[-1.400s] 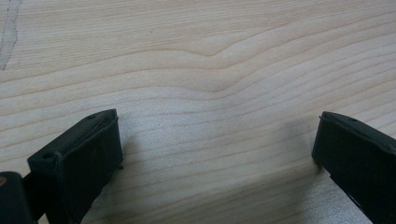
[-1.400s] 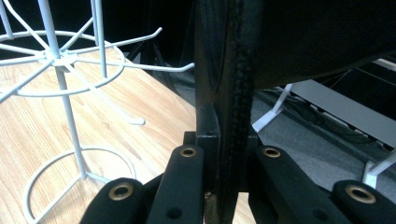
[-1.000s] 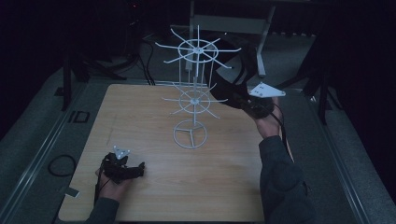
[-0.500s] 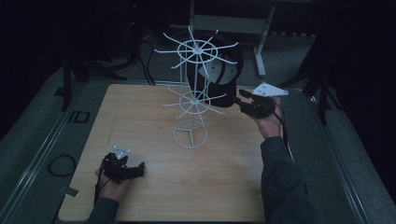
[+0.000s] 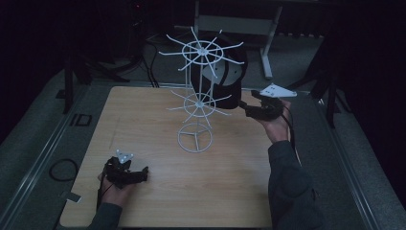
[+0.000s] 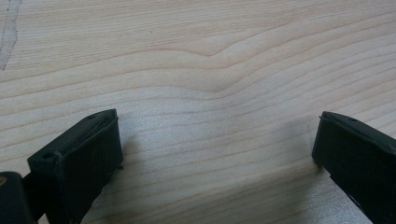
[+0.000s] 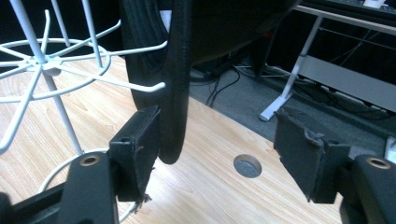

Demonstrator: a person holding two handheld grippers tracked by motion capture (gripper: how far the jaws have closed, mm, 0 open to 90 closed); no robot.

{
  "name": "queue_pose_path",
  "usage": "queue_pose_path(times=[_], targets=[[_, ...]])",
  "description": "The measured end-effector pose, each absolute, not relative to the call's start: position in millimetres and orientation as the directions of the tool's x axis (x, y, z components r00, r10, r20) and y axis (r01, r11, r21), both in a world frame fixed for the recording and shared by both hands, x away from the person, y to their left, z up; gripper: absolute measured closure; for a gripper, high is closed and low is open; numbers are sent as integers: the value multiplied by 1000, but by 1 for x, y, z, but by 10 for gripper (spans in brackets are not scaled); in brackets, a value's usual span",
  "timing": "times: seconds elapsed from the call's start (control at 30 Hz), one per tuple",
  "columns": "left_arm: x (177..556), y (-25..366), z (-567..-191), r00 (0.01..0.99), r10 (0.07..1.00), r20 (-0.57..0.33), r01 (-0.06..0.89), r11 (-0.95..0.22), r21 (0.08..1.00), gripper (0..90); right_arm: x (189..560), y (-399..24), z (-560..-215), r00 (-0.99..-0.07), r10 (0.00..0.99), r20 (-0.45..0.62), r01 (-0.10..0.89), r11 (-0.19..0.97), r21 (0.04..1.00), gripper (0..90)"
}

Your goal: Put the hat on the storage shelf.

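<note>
- Right gripper view: right gripper (image 7: 215, 154) released, jaws apart beside the black headphones (image 7: 168, 70) hanging on the white rack (image 5: 201, 96).
- Next, likely withdrawing clear.
- Left gripper (image 5: 125, 173) released, resting on the bench (image 5: 230, 191).

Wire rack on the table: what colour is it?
White; the wire rack shows best in the high view.

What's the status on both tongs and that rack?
Left tongs open, on table. Right tongs open beside hanging black cap. White rack upright.
</note>
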State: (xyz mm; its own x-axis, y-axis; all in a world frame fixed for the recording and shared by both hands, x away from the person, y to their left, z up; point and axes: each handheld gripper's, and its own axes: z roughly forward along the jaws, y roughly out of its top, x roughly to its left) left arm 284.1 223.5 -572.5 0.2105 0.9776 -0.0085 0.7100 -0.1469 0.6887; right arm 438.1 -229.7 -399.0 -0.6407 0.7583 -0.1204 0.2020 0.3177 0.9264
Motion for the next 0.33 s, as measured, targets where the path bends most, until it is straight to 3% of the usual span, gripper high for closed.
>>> queue_pose_path(times=[0.33], targets=[[284, 224, -572, 211, 978, -8, 710, -147, 688, 15, 439, -234, -399, -637, 765, -96, 218, 298, 929, 300]])
